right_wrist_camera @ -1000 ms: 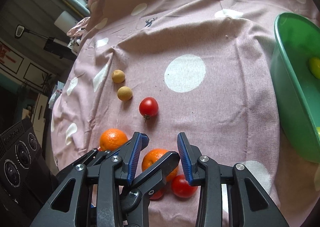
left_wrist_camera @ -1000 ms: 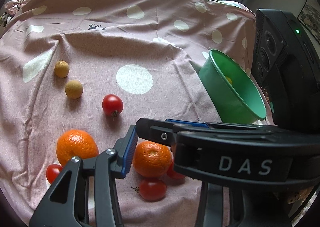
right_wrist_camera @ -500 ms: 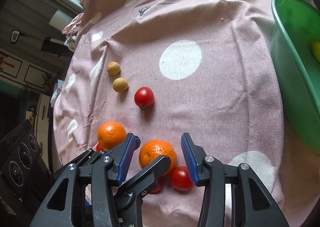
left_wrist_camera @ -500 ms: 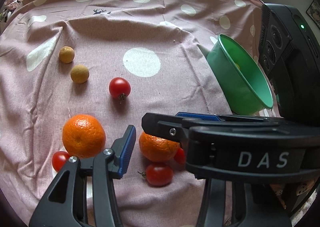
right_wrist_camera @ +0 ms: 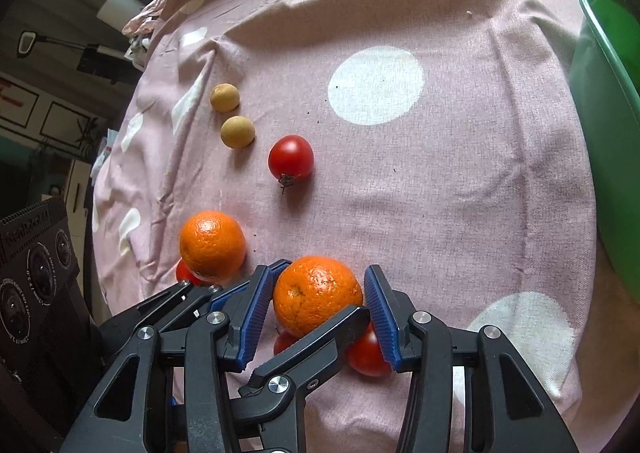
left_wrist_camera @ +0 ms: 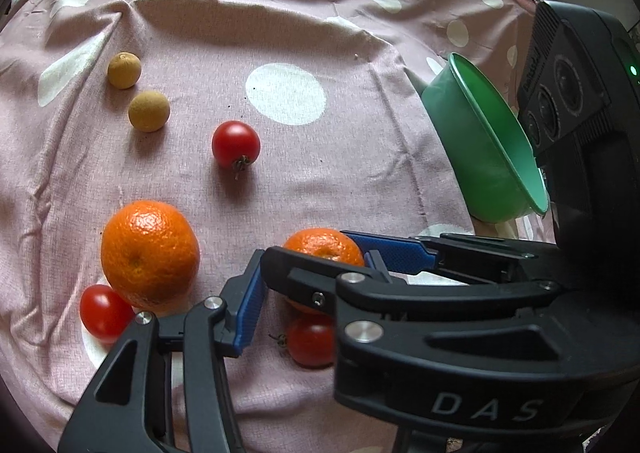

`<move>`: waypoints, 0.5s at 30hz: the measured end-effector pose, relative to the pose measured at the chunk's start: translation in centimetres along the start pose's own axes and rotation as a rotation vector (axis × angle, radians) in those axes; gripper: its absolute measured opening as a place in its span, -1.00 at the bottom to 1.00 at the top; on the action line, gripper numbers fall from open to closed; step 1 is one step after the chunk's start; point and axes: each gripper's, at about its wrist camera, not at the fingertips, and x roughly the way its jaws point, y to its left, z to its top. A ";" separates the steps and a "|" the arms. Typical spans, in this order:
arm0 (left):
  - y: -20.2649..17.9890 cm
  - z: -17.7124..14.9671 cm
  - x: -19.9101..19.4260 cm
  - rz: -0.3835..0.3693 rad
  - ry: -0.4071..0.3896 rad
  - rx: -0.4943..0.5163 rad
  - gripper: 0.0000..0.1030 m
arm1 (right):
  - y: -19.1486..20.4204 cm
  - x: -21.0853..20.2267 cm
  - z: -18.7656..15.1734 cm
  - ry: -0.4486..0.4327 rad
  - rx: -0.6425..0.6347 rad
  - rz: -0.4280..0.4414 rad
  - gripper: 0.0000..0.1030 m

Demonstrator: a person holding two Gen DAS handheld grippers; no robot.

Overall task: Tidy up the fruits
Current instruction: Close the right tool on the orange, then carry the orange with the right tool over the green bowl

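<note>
Now an orange [right_wrist_camera: 316,295] is straddled by the parted, empty right gripper [right_wrist_camera: 318,309]; firm, round, it should be pinched across its middle. Left gripper [left_wrist_camera: 312,285]: likewise parted, empty.

Two close, downward views, shared cloth [left_wrist_camera: 340,181]

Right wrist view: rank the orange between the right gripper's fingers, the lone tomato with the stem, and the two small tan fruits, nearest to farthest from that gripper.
1. Orange, between the right gripper's blue pads.
2. Lone tomato, farther up the cloth, slightly left.
3. Nearer tan fruit, up and left of the tomato.
4. Farther tan fruit, just beyond it.
</note>
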 end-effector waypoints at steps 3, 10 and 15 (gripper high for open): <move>-0.2 0.0 -0.4 0.012 -0.025 0.009 -0.13 | 0.3 -0.2 0.0 -0.014 -0.017 0.000 -0.06; -0.9 0.0 -2.0 0.016 -0.092 0.026 -0.14 | 0.9 -1.7 0.0 -0.078 -0.045 -0.006 -0.10; -2.2 0.2 -3.7 0.032 -0.156 0.058 -0.14 | 1.4 -3.4 -0.2 -0.134 -0.069 0.000 -0.11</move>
